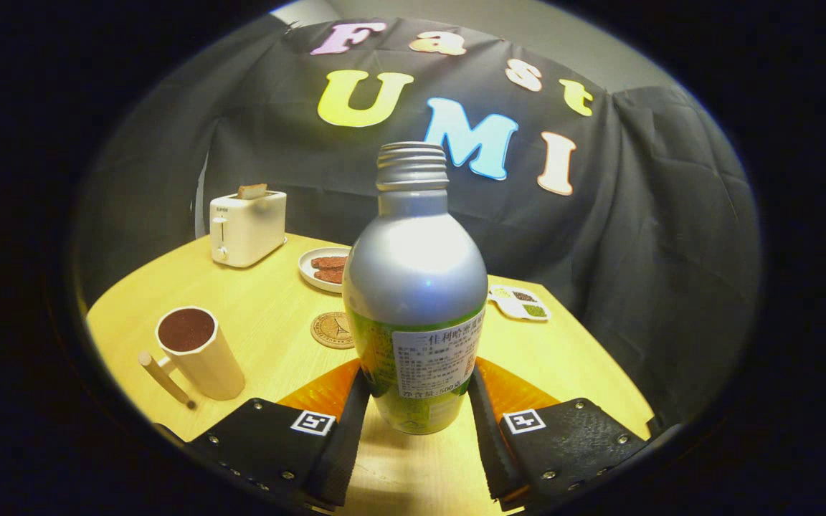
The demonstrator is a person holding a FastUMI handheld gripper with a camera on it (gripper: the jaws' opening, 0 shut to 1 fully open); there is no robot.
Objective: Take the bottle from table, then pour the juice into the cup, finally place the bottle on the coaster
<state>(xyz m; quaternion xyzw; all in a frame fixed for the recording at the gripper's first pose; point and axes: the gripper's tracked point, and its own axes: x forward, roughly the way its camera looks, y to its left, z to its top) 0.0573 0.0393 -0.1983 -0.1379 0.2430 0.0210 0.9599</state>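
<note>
A silver bottle (pixel 414 287) with a green label and an uncapped threaded neck stands upright between my fingers. My gripper (pixel 416 401) is shut on the bottle's lower body, one finger pressing each side. A cream cup (pixel 198 351) with a side handle sits to the left of the fingers, filled with dark liquid. A round cork coaster (pixel 332 330) lies on the table just beyond the left finger, partly hidden behind the bottle.
The wooden table (pixel 269 301) carries a cream toaster (pixel 247 227) with a slice in it at the far left. A white plate (pixel 323 269) of brown pieces sits behind the coaster. A small divided dish (pixel 520 301) lies right of the bottle.
</note>
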